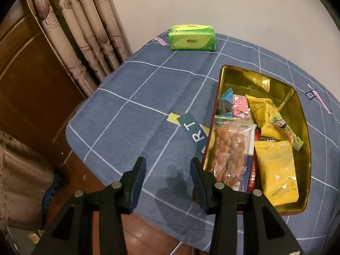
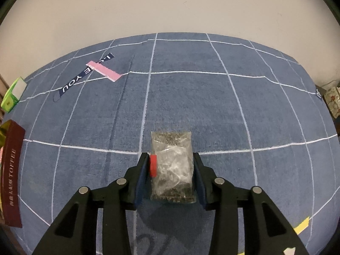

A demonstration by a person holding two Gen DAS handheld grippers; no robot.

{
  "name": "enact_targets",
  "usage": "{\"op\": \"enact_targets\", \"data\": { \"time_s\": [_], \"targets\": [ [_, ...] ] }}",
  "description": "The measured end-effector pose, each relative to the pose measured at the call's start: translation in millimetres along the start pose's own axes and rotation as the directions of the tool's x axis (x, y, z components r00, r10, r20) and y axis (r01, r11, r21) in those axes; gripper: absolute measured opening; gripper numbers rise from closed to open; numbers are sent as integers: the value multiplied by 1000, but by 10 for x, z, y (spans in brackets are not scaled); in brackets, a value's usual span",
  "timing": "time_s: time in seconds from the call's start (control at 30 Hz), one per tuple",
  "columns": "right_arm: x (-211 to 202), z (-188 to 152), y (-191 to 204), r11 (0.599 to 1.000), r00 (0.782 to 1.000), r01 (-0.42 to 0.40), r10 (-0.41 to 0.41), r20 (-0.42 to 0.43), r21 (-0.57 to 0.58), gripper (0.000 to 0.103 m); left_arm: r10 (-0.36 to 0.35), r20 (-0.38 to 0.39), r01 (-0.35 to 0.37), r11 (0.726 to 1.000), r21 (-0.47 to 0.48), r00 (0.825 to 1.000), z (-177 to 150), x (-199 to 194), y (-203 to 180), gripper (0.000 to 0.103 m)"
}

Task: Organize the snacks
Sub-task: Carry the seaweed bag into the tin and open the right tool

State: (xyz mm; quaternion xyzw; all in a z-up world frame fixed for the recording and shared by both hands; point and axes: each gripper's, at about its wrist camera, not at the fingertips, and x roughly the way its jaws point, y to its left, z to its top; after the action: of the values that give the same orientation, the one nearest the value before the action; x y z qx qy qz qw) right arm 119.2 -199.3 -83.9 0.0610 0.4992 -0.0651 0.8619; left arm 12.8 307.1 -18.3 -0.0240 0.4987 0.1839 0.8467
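**Clear packet between right jaws; tin part-filled**

Blue checked tablecloth (image 2: 191, 102) is covering the table. Gold-lined tin (image 1: 240, 74) is sitting on it, holding yellow packets (image 1: 276, 170) and others. Left gripper (image 1: 167, 165) is hovering beside the tin, jaws apart, empty. Right gripper (image 2: 170, 161) is straddling the clear packet (image 2: 172, 165); whether its pads are pressing is unclear.

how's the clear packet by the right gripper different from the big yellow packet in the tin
The clear packet lies alone on the blue cloth; the yellow packet sits in the gold tin among other snacks. The clear one is see-through with dark contents and a red tab; the yellow one is opaque. The clear one sits between the right gripper's fingers; the yellow one is clear of the left gripper. Both are flat, sealed packets.
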Motion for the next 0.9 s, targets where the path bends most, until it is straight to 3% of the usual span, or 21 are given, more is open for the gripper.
{"op": "enact_targets", "data": {
  "time_s": [0.47,0.7,0.9],
  "targets": [
    [-137,-69,53,1000,1000,18,-18,3,-1,33,-8,-28,8,1000,-7,1000,2,65,37,44],
    [-304,-86,203,999,999,-48,48,2,-7,33,2,-31,-3,1000,-10,1000,2,80,57,44],
    [-567,-97,652,988,990,-139,141,21,-66,33,-6,-48,5,1000,-22,999,0,106,90,44]
  ]
}}
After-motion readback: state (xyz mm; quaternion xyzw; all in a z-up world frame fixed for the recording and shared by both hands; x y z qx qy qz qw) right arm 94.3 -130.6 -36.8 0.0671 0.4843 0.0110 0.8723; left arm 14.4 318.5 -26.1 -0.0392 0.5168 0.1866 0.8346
